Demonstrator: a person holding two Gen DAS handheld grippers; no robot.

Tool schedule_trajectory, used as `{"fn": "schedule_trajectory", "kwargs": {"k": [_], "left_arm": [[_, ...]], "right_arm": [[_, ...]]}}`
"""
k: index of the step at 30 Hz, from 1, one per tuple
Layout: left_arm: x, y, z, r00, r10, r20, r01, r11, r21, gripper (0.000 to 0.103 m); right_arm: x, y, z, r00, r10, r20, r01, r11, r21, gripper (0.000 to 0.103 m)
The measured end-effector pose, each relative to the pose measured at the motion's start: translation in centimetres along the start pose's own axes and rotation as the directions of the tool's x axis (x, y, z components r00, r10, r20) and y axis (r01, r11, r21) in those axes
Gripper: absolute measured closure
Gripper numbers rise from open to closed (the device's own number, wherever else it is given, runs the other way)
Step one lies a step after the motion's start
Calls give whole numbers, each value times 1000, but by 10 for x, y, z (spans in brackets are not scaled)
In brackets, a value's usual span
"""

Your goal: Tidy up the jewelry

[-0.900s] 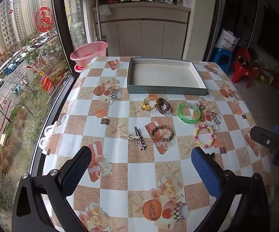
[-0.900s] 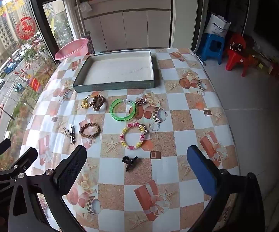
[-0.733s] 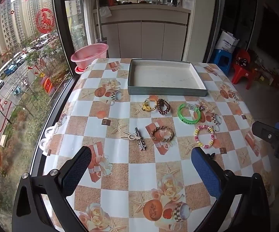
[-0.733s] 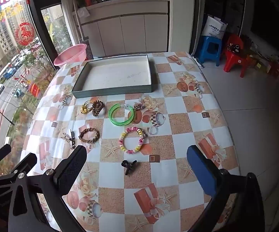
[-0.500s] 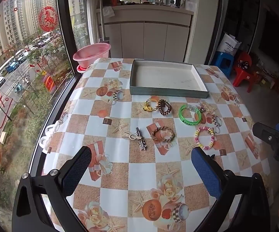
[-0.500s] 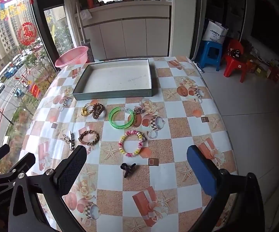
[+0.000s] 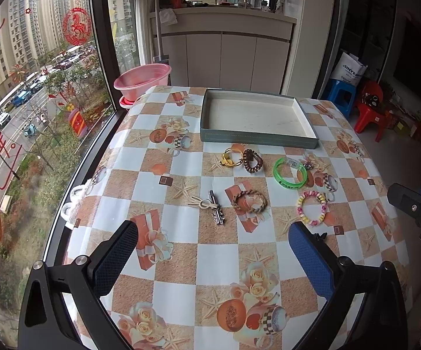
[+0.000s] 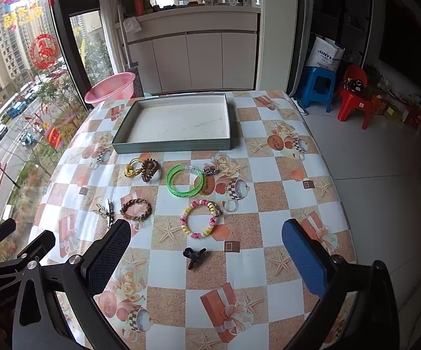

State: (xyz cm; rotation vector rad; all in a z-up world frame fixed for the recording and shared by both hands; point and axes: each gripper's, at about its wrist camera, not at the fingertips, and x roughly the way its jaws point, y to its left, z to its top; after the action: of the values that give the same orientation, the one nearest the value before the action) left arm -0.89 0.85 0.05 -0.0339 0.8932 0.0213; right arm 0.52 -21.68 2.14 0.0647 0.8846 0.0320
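Observation:
An empty grey-green tray (image 7: 257,140) (image 8: 175,145) sits at the table's far side. In front of it lie a yellow hair tie (image 7: 229,159), a brown coil tie (image 7: 252,161), a green bangle (image 7: 288,172) (image 8: 184,181), a braided brown bracelet (image 7: 249,201) (image 8: 136,210), a pink-yellow bead bracelet (image 7: 311,207) (image 8: 201,223), a silver clip (image 7: 214,207) and a black claw clip (image 8: 194,256). My left gripper (image 7: 213,256) is open and empty over the near table. My right gripper (image 8: 206,259) is open and empty, above the black clip.
A pink basin (image 7: 142,81) stands past the table's far left corner by the window. Blue and red stools (image 8: 351,99) stand on the floor to the right. The table (image 7: 216,265) has a checked cloth; its edges fall away left and right.
Both grippers have drawn back and risen slightly, so the table looks a little farther away. Nothing on the table has moved, and both stay open.

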Motion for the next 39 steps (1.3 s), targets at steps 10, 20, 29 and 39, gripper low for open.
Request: {"fn": "schedule_trajectory", "kwargs": {"k": [10,20,29,39], "left_arm": [[-3,2,-2,1000,7,15,-7,1000,3,0],[-3,2,-3,1000,11,14,-11,1000,4,0],[-3,4,-6,1000,6,8,-6,1000,0,0],[-3,4,-7,1000,8,7,-8,1000,-2,0]], "right_arm": [[-4,0,-1,1000,0,8,0,1000,4,0],[-5,0,-3,1000,-2,10,2,1000,2,0],[-6,2,-8,1000,-3,7,3,1000,3,0],[-6,2,-8,1000,-3,6,3,1000,2,0]]}}
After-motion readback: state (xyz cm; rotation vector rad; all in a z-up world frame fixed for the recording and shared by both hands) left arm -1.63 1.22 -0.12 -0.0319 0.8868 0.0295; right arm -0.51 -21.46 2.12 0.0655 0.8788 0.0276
